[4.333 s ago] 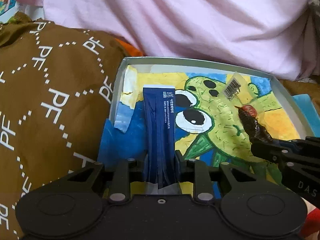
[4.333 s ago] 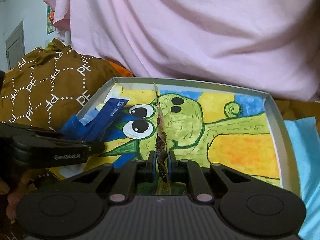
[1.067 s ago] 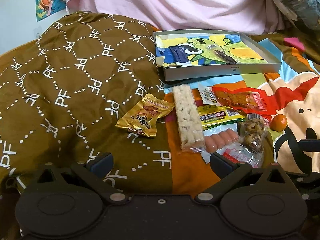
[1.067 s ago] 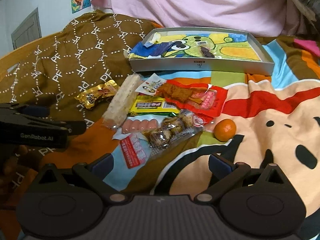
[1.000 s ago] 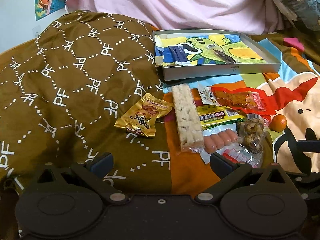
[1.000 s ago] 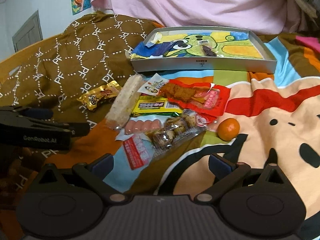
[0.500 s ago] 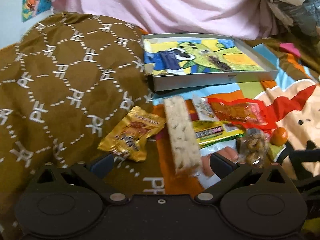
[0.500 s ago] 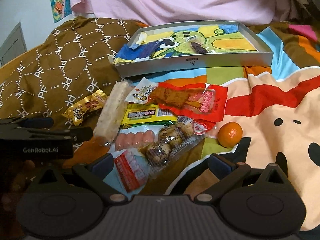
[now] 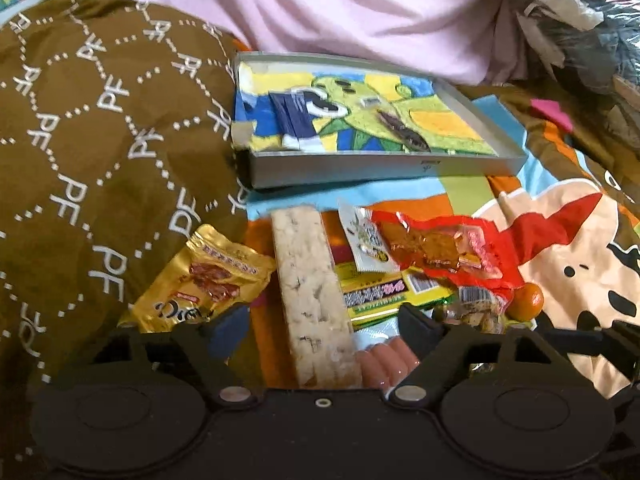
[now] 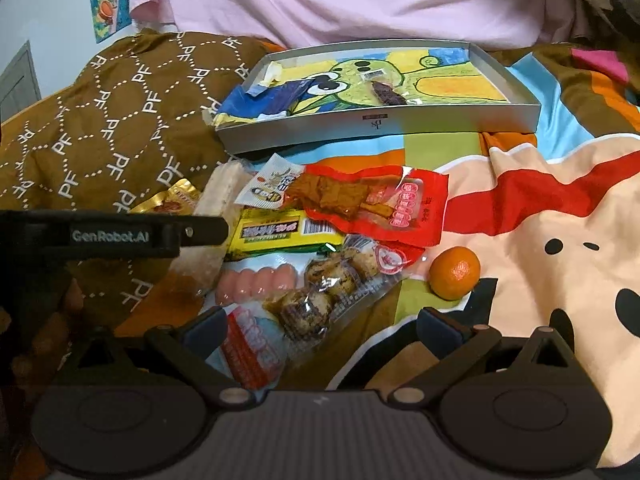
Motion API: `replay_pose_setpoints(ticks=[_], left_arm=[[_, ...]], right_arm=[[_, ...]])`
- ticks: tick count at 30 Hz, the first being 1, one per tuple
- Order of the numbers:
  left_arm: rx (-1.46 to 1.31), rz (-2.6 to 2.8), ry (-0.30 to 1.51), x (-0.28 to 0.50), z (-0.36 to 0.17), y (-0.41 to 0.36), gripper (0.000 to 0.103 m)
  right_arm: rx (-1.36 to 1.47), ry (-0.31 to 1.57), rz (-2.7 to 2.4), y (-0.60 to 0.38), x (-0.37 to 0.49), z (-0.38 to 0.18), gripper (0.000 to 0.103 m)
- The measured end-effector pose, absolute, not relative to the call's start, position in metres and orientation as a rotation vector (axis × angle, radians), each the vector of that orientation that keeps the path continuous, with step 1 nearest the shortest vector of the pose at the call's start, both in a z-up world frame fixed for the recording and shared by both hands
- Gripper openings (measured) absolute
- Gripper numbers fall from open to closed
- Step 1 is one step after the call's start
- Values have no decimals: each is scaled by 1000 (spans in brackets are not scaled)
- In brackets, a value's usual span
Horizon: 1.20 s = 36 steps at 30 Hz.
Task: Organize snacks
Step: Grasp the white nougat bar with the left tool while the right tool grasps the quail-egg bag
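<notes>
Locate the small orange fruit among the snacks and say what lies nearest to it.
In the right wrist view the orange fruit lies on the cartoon blanket, right of the snack pile, apart from the tray, nearest the red packet.

A grey tray (image 10: pixel 400 122) is lined with a green cartoon figure on yellow and blue. In front of the tray lie a gold packet (image 9: pixel 204 284), a speckled white bar (image 9: pixel 310 296), a red pouch (image 10: pixel 384 204) and an orange mandarin (image 10: pixel 455 267). Left of the tray, the brown quilt (image 9: pixel 80 152) bears white dotted hexagons.

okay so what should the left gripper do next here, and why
Probably finish closing on the pale nougat bar. The left gripper is closing with the bar between its fingers, pads apparently not yet pressing. The tray beyond holds only two snacks.
</notes>
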<state>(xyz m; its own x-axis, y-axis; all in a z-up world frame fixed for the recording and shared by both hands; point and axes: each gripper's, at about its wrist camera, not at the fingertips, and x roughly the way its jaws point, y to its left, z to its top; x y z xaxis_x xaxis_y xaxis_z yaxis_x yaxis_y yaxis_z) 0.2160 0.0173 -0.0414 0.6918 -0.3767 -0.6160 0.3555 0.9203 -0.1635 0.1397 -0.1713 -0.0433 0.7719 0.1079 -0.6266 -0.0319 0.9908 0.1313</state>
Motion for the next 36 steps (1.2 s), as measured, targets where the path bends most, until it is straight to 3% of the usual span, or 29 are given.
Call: replay_pose_setpoints(ticks=[1, 3, 5, 14, 22, 29, 33, 36], left_arm=[[-34, -411, 706, 218, -44, 17, 70], [-36, -413, 733, 221, -49, 16, 52], [-37, -415, 755, 223, -53, 15, 46], [-78, -418, 782, 233, -61, 20, 47], [-124, -391, 805, 232, -60, 21, 39], [-120, -373, 843, 225, -55, 17, 36], [-103, -364, 881, 215, -51, 13, 36], [-76, -358, 910, 208, -49, 11, 36]], right_arm=[[113, 690, 62, -171, 142, -43, 103], [109, 704, 35, -170, 148, -44, 99], [120, 714, 24, -170, 154, -45, 93], [168, 766, 28, -168, 180, -49, 84], [250, 775, 18, -183, 181, -50, 58], [265, 802, 88, -187, 172, -45, 49], [238, 791, 130, -185, 160, -39, 33], [200, 800, 158, -182, 154, -36, 32]])
